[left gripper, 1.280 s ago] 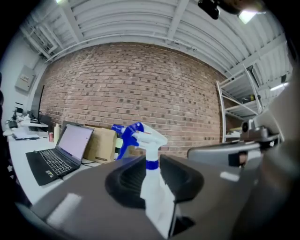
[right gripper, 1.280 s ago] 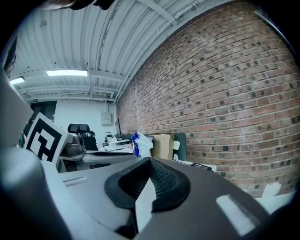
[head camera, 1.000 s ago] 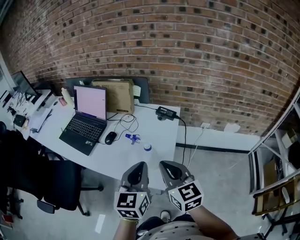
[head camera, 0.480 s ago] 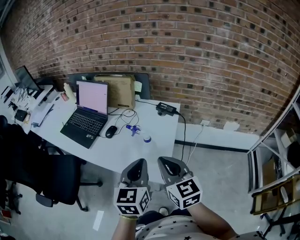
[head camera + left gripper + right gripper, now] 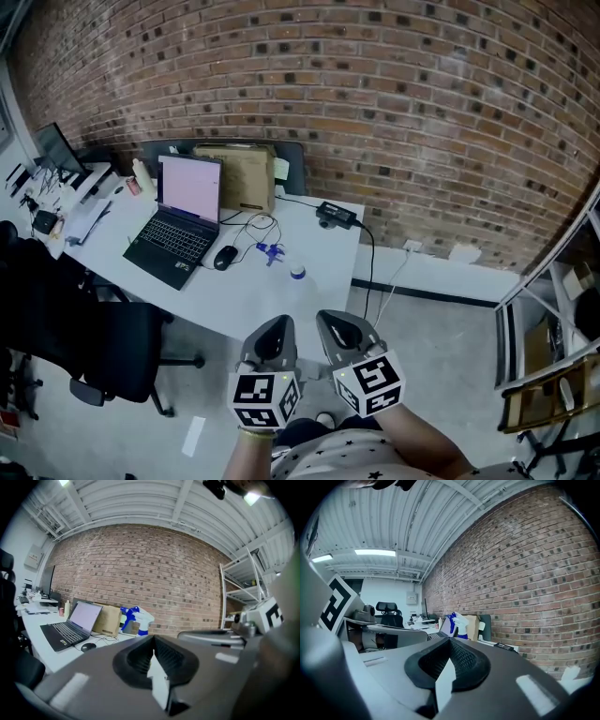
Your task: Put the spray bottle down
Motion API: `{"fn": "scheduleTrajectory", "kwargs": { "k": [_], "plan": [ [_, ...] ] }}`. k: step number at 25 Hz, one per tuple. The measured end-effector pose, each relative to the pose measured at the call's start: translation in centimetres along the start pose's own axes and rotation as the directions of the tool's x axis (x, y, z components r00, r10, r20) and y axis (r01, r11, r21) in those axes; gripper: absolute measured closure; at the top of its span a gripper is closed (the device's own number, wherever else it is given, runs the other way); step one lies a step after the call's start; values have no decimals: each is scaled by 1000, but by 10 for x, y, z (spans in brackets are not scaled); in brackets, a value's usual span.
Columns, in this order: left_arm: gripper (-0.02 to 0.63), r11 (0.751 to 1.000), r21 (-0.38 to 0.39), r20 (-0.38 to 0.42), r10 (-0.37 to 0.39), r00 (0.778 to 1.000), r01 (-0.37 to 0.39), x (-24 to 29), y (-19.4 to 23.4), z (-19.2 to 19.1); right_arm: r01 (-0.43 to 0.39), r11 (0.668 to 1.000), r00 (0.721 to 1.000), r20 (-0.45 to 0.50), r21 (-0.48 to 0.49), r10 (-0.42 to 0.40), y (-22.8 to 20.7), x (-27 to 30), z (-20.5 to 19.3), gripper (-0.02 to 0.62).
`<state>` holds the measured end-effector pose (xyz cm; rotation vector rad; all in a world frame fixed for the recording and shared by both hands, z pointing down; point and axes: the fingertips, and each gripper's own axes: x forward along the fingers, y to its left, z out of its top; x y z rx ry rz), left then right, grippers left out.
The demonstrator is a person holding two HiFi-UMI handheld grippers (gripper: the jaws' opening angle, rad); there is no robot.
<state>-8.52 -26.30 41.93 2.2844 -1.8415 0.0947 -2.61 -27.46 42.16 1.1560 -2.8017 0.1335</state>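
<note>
The spray bottle [image 5: 271,252], white with a blue trigger, stands on the white desk [image 5: 244,300] to the right of the mouse. It also shows far ahead in the left gripper view [image 5: 136,619] and the right gripper view [image 5: 457,620]. My left gripper [image 5: 273,330] and right gripper [image 5: 337,326] hang side by side in front of the desk's near edge, well short of the bottle. Both point roughly level at the brick wall. Each is shut with nothing between its jaws, as its own view confirms for the left gripper [image 5: 152,651] and the right gripper [image 5: 449,654].
On the desk are an open laptop [image 5: 178,220], a black mouse [image 5: 225,257], a cardboard box [image 5: 234,178], a power brick [image 5: 335,216] with cables, and clutter at the far left [image 5: 56,202]. A black office chair [image 5: 103,352] stands left of me, metal shelving [image 5: 558,375] at the right.
The desk has drifted slightly up and to the right in the head view. Both grippers stay shut and in the same place.
</note>
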Motion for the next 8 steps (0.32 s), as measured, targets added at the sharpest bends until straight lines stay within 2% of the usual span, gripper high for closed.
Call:
{"fn": "scheduleTrajectory", "kwargs": {
  "k": [8],
  "plan": [
    [598, 1000, 3, -10, 14, 1000, -13, 2, 1, 0, -3, 1000, 1000, -1, 1, 3, -1, -1, 1, 597]
  ]
}}
